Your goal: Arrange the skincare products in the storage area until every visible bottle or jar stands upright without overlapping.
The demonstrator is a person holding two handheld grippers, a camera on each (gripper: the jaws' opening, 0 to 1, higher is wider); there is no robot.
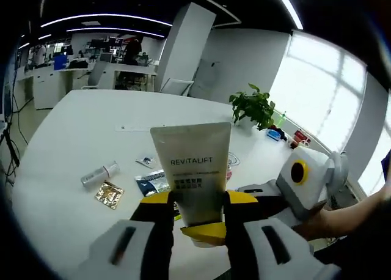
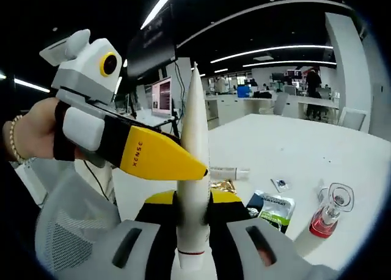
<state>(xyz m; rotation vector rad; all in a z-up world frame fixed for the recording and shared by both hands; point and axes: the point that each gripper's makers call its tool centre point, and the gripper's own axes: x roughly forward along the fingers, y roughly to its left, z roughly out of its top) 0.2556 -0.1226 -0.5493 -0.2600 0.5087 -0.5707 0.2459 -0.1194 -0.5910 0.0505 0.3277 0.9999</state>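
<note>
Both grippers, left [image 1: 197, 208] and right [image 2: 193, 210], clamp 1 REVITALIFT tube [image 1: 193, 170] mid-frame, steadying it cap-down to stand upright.

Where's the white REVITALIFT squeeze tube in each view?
Left gripper view: white REVITALIFT tube centre, label facing camera, between the jaws.
Right gripper view: same tube centre, seen edge-on, between the jaws.
Shared landmark: gold foil sachet on the white table.
</note>
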